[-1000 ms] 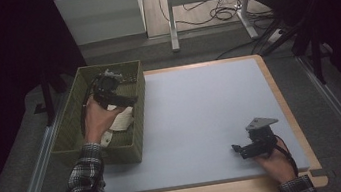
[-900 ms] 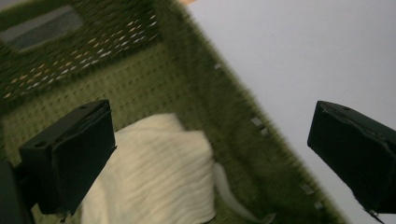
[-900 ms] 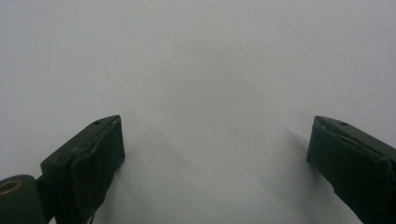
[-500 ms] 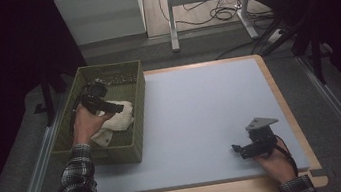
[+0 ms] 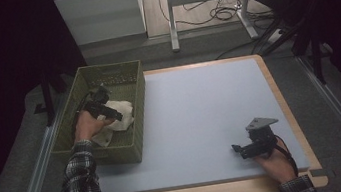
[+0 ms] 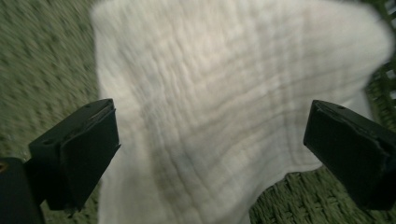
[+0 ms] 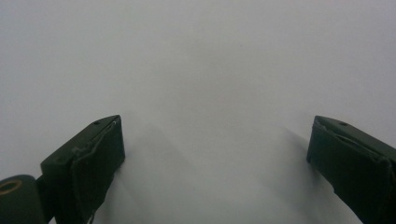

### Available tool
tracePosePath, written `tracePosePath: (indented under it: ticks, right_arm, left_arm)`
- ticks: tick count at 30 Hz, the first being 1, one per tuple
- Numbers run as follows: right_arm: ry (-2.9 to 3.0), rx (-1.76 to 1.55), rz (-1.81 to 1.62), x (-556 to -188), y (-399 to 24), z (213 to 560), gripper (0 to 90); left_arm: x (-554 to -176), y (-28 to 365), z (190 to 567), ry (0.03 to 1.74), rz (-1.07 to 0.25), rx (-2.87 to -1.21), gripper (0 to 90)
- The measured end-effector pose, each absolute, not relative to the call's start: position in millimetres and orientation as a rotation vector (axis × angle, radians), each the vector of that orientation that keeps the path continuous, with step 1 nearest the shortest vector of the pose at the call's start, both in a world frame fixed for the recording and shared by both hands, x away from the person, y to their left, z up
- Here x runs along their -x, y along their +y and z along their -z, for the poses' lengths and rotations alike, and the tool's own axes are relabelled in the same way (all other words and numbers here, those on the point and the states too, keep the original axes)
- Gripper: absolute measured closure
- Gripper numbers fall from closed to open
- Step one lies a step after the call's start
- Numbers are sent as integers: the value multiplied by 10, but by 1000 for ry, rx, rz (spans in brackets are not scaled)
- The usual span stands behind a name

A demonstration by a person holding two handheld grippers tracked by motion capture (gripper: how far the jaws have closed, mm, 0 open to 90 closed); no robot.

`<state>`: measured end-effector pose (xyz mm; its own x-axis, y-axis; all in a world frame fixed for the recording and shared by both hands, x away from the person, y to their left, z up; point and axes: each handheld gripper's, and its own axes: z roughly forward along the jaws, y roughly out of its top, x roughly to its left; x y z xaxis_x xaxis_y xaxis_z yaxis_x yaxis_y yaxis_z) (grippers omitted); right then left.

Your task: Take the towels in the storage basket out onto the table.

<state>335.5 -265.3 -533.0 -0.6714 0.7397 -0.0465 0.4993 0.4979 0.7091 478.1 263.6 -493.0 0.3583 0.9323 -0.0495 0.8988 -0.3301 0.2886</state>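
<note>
1. The left gripper (image 5: 120, 116) sits inside the green basket (image 5: 129, 84) at the table's left edge, aimed down at the white cloth (image 5: 122, 115) lying on the basket floor.
2. In the left gripper view its jaws stand wide apart on either side of the cloth (image 6: 233, 116), with nothing pinched between them. My read is that they are opened this far so they can straddle a fold before closing.
3. The cloth is crumpled toward the basket's right wall, not spread flat. That gives raised folds to bite on, which likely explains the steep downward angle of the hand.
4. The picture there is blurred, so I cannot tell whether the pads touch the cloth or hover just above it.
5. The right gripper (image 5: 237, 149) rests low over the blue mat (image 5: 201, 112) near the front right corner, well apart from the basket. Its jaws are also spread, with bare mat (image 7: 201, 70) between them.
6. It seems parked there to stay out of the way and be ready to take a corner once the cloth comes onto the mat.
7. The work looks to be at its start: the cloth is not yet gripped.
</note>
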Motion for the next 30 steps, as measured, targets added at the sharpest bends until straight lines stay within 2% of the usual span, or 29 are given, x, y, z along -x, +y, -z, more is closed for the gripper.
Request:
tracePosePath:
  ticks: [3, 5, 6, 7, 10, 11, 12, 13, 14, 18, 30]
  right_arm:
    - [2401, -1035, -971, -3356, -2653, 5330, 42]
    - [2401, -1035, -971, -3356, -2653, 5330, 42]
    - [2401, -1036, -972, -3355, -2653, 5330, 42]
    - [2401, -1035, -971, -3356, -2653, 5330, 42]
    - [2401, -1035, -971, -3355, -2653, 5330, 42]
    - [2401, -1036, -972, -3355, -2653, 5329, 42]
    - [2401, -1036, -972, -3355, -2653, 5329, 42]
    - [2401, -1035, -971, -3355, -2653, 5330, 42]
    - [2401, -1035, -971, -3355, -2653, 5330, 42]
    - [2401, -1035, -971, -3356, -2653, 5330, 42]
    - [2401, -1035, -970, -3355, -2652, 5330, 42]
  left_arm:
    - [-4812, 2633, 5025, 1669, -117, -2377, 69]
    - [-4817, 2626, 5065, 1690, -99, -2419, 163]
    - [-4815, 2628, 5067, 1708, -103, -2435, 163]
    - [-4811, 2641, 5067, 1723, -102, -2430, 248]
    - [-4796, 2668, 5050, 1748, -90, -2405, 382]
    - [-4785, 2668, 5036, 1745, -82, -2402, 510]
    - [-4785, 2668, 5036, 1745, -82, -2402, 585]
    - [-4775, 2660, 5034, 1744, -109, -2419, 585]
    - [-4764, 2653, 5031, 1735, -115, -2434, 719]
    - [-4752, 2654, 5009, 1714, -121, -2441, 784]
    - [-4603, 2796, 4686, 1594, -151, -2252, 787]
